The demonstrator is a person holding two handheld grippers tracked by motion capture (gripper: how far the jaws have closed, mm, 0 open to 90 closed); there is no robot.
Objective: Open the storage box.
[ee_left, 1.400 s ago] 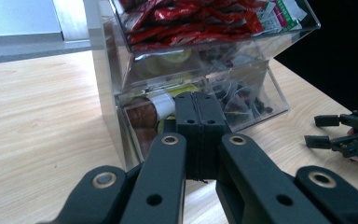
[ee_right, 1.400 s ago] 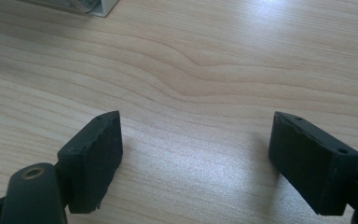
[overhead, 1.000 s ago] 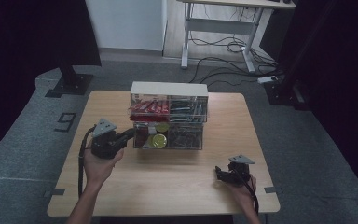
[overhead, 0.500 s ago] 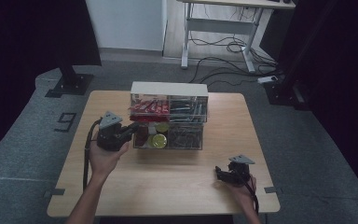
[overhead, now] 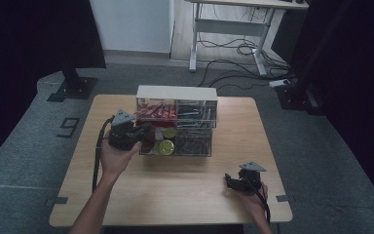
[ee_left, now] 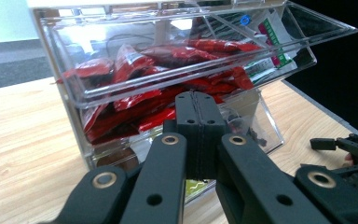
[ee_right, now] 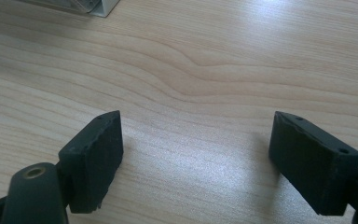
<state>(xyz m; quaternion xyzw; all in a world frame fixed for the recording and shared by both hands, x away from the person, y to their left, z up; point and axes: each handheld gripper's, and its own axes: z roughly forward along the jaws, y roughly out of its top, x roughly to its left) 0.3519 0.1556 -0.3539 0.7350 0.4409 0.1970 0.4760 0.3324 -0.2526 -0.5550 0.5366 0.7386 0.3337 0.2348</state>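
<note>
Clear plastic organizer (overhead: 177,122) standing at the middle of the wooden table (overhead: 175,190), toward its far edge, its upper left drawer tilted open and full of red packets (ee_left: 135,70). The left gripper (ee_left: 199,105), jaws pressed together with nothing between them, is held at the front of that drawer. The right gripper (ee_right: 196,154), jaws spread wide and empty, rests near the table's front right corner, well apart from the organizer.

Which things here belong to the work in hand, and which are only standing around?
In the job:
- left gripper, jaws shut
- clear organizer box
- red packets in its upper bin

Standing around:
- right gripper, jaws open over the table
- desk frame
- floor cables
</note>
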